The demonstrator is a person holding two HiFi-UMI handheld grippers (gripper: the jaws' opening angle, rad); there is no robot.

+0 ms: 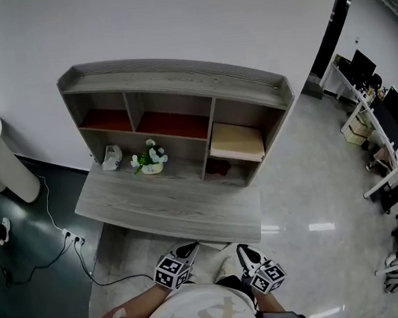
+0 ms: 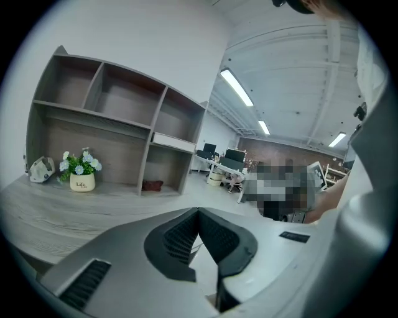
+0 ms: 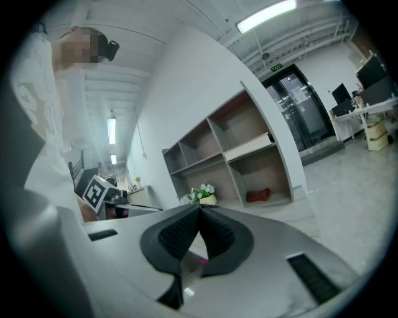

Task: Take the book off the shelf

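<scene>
The book [image 1: 236,141] is a pale tan slab lying flat on the middle shelf of the right column of a grey wooden shelf unit [image 1: 179,75]. It shows as a thin light slab in the left gripper view [image 2: 173,142] and in the right gripper view [image 3: 247,147]. Both grippers are low by the person's body, in front of the desk's near edge and well away from the shelf. My left gripper [image 1: 190,247] [image 2: 199,212] is shut with nothing between its pads. My right gripper [image 1: 242,250] [image 3: 199,207] is shut and empty too.
A small pot of flowers [image 1: 150,160] and a white object [image 1: 112,156] stand on the desk [image 1: 168,205] under the shelves. A dark red thing [image 1: 217,167] lies in the compartment below the book. A power strip [image 1: 71,236] lies on the floor at left; office desks [image 1: 378,127] stand far right.
</scene>
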